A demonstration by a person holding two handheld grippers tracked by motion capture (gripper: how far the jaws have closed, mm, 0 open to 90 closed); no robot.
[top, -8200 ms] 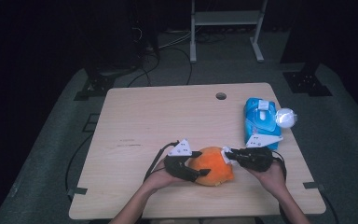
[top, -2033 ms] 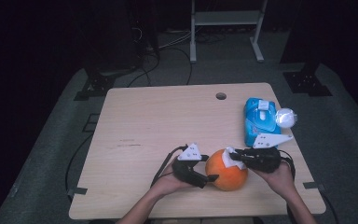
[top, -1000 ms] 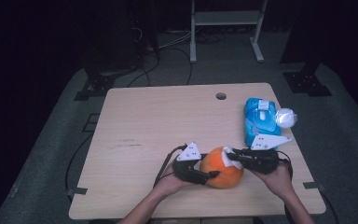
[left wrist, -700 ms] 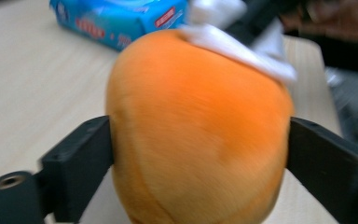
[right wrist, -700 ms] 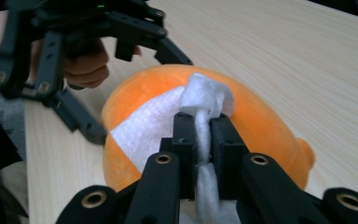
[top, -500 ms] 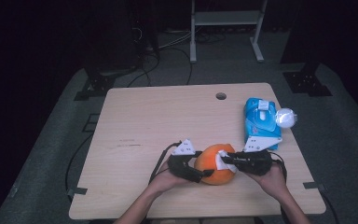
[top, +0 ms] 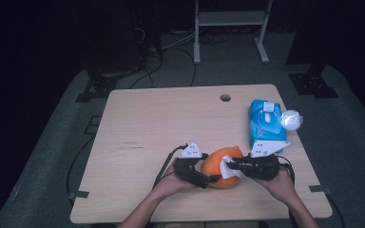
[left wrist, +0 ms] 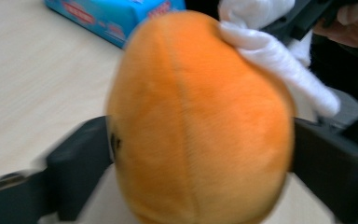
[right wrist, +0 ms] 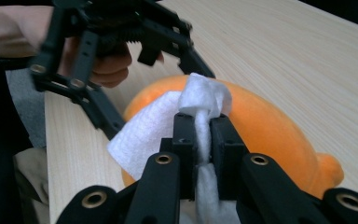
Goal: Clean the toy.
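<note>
**Wiping the orange plush toy at the table's near edge**

Near the front edge of the table (top: 138, 118), the orange plush toy (top: 221, 166) lies between the two grippers. The right gripper (right wrist: 204, 123) has its jaws clamped together on a folded white wipe (right wrist: 144, 135), pressing it against the toy's upper side, presumably to rub the surface clean. The left gripper (top: 204, 178) has just been opening; its jaws stand wide on either side of the toy, which sits between them, probably to steady it against the wiping. Blur in the left gripper view leaves it unclear whether the pads actually press on the plush. A blue wipe pack (top: 265, 121) rests well apart, toward the right edge.
</note>
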